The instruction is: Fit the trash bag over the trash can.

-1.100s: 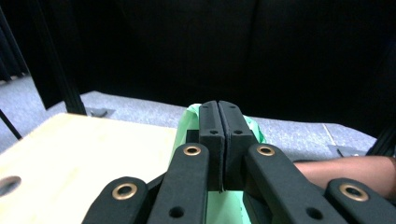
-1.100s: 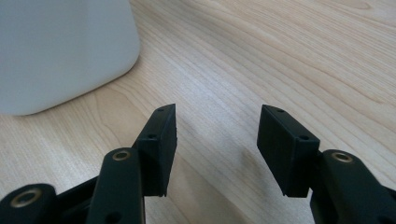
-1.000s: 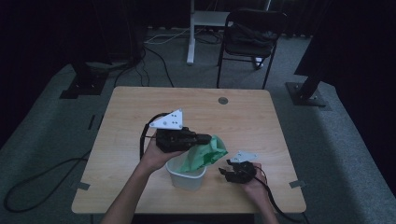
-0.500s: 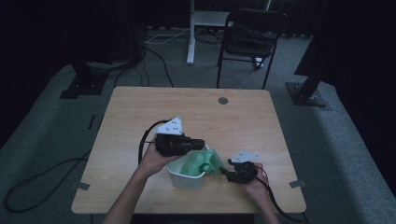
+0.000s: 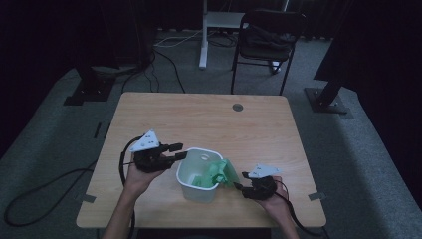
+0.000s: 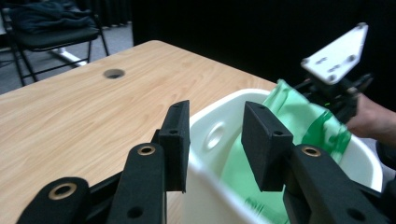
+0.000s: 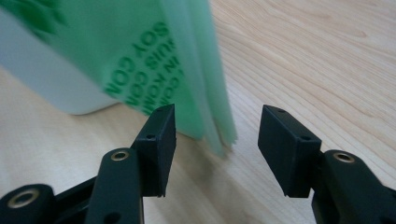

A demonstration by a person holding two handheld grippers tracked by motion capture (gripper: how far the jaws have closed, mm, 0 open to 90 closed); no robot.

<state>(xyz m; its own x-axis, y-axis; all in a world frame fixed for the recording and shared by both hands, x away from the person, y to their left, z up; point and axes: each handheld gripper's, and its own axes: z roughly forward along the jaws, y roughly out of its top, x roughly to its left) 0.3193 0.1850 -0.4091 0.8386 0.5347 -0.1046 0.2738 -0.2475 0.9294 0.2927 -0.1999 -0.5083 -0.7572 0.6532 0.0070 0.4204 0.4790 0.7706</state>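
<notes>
A small white plastic bin point(image 5: 199, 173) stands near the front edge of the pale wooden desk point(image 5: 199, 119), with a thin green plastic bag point(image 5: 215, 174) partly tucked inside it and partly spilling over the rim on the person's right. The left claw point(image 5: 180, 152) hovers at the bin's left rim, its jaws parted; in the left gripper view the two black pads point(image 6: 175, 140) stand either side of the white wall with a clear gap and nothing pinched between them. The right claw point(image 5: 240, 180) lies low on the desk just beside the draped bag, also parted; the right gripper view shows the bag's printed hanging edge point(image 7: 205, 84) between its jaws but untouched by them.

Lining the bin looks to be about half done. The bag's body is already down inside the container and one side is over the rim. Left to do, by the look of it: take hold of the loose edges, spread the mouth around the whole rim and fold it down on the left side, where the bare white wall shows. Neither claw has a grip yet.
</notes>
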